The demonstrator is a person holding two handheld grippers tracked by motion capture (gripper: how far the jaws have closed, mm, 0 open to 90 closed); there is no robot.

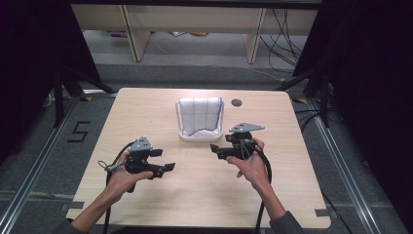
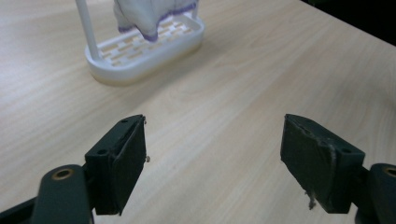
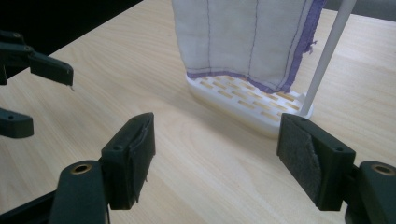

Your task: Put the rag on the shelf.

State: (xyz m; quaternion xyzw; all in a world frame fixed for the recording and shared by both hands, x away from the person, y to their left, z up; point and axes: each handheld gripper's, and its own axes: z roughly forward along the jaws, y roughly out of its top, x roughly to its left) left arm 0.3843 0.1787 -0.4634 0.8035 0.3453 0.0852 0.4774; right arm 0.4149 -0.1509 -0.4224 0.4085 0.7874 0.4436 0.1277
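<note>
On the far middle of the table (image 1: 146, 107) the cloth (image 1: 199, 114) hangs over a white rack (image 1: 200, 135), so its lower edge is free to pinch. We have the left gripper (image 1: 165, 168) and right gripper (image 1: 217, 148) near it, both with jaws apart and nothing between them. Rack's top bar is cut off in both gripper views; we can't tell how the cloth is folded behind

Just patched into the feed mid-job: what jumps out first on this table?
The white cloth with purple edging, draped over a small white rack at the table's far middle, catches the eye first. Nearer the person, the left tongs and right tongs hover over bare wood, tips facing each other, both open with nothing between their jaws.
</note>
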